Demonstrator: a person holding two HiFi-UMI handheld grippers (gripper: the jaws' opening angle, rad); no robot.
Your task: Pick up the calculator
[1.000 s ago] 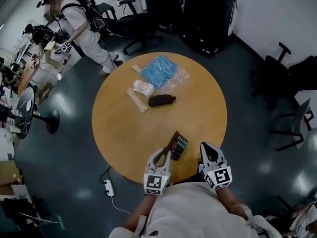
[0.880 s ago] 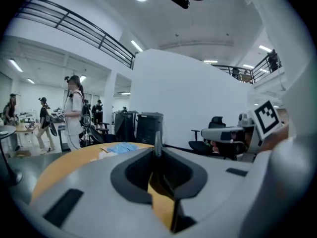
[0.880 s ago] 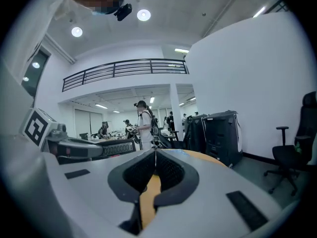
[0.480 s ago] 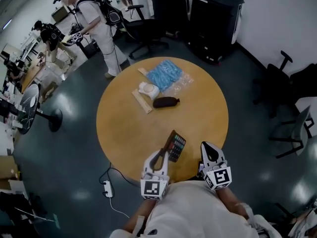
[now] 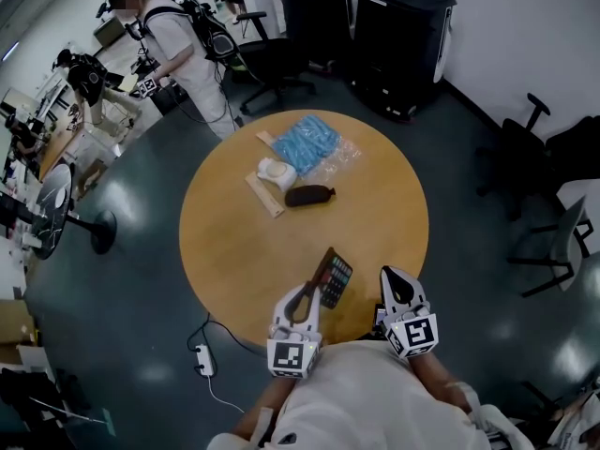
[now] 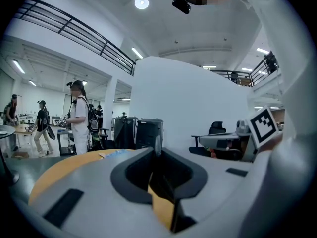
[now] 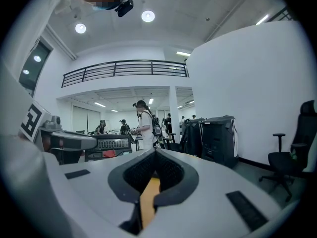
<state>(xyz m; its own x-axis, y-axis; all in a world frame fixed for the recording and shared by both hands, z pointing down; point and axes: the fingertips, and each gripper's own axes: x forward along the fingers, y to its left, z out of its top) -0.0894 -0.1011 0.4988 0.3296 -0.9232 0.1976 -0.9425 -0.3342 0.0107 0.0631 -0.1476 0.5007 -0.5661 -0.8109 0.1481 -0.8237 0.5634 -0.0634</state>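
The calculator [image 5: 335, 279] is a dark slab with coloured keys. It hangs tilted over the near edge of the round wooden table [image 5: 234, 251], with my left gripper [image 5: 312, 291] shut on its near end. In the left gripper view its thin dark edge [image 6: 157, 144] stands between the closed-in jaws of that gripper [image 6: 157, 151]. The right gripper view shows the calculator's display [image 7: 113, 144] off to the left. My right gripper [image 5: 387, 275] hovers beside it at the table's edge. Its jaw tips meet with nothing between them [image 7: 155, 152].
Farther across the table lie a blue packet [image 5: 305, 139], a white round object [image 5: 274, 170], a wooden strip [image 5: 264, 195] and a dark pouch [image 5: 307, 195]. A person [image 5: 178, 36] stands beyond the table at back left. A black cabinet [image 5: 403, 17] and office chairs [image 5: 553, 242] surround it.
My left gripper has risen a little with the calculator in it. The right gripper has kept still. The person in the background has walked closer to the table.
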